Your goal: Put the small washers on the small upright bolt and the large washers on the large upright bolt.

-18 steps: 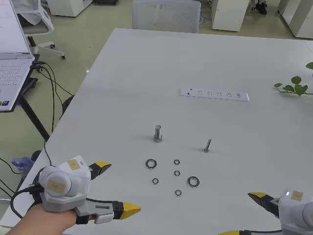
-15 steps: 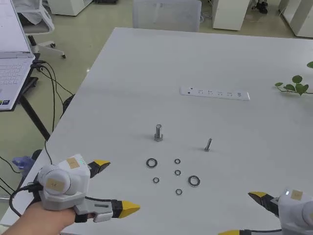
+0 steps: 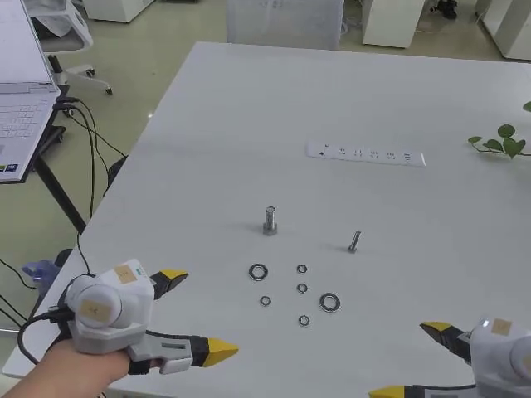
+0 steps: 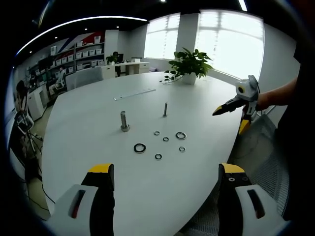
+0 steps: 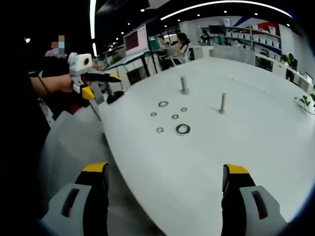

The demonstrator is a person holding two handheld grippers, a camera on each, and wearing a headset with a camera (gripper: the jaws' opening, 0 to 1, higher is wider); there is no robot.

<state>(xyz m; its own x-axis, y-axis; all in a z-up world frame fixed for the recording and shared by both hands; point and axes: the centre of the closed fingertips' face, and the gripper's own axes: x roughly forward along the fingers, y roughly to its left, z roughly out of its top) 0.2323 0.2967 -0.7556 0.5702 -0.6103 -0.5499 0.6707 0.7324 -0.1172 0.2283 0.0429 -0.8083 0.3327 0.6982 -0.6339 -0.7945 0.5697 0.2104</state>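
A large upright bolt (image 3: pixel 270 220) and a thin small upright bolt (image 3: pixel 354 241) stand mid-table. In front of them lie two large washers (image 3: pixel 258 271) (image 3: pixel 329 302) and several small washers (image 3: pixel 302 288). My left gripper (image 3: pixel 197 315) is open at the near left edge, well short of the washers and empty. My right gripper (image 3: pixel 411 361) is open at the near right, also empty. The left gripper view has the large bolt (image 4: pixel 123 121), the small bolt (image 4: pixel 165 109) and the washers (image 4: pixel 140 147) ahead of the jaws. The right gripper view has the same bolts (image 5: pixel 184 84) (image 5: pixel 222 103).
A white power strip (image 3: pixel 366 155) lies beyond the bolts. A green plant (image 3: pixel 502 141) sits at the right edge. A laptop (image 3: pixel 21 75) on a stand with hanging cables is off the table's left side. A chair (image 3: pixel 284 21) stands at the far end.
The head camera has tilted slightly, shifting the picture. The grippers, bolts and washers hold their places.
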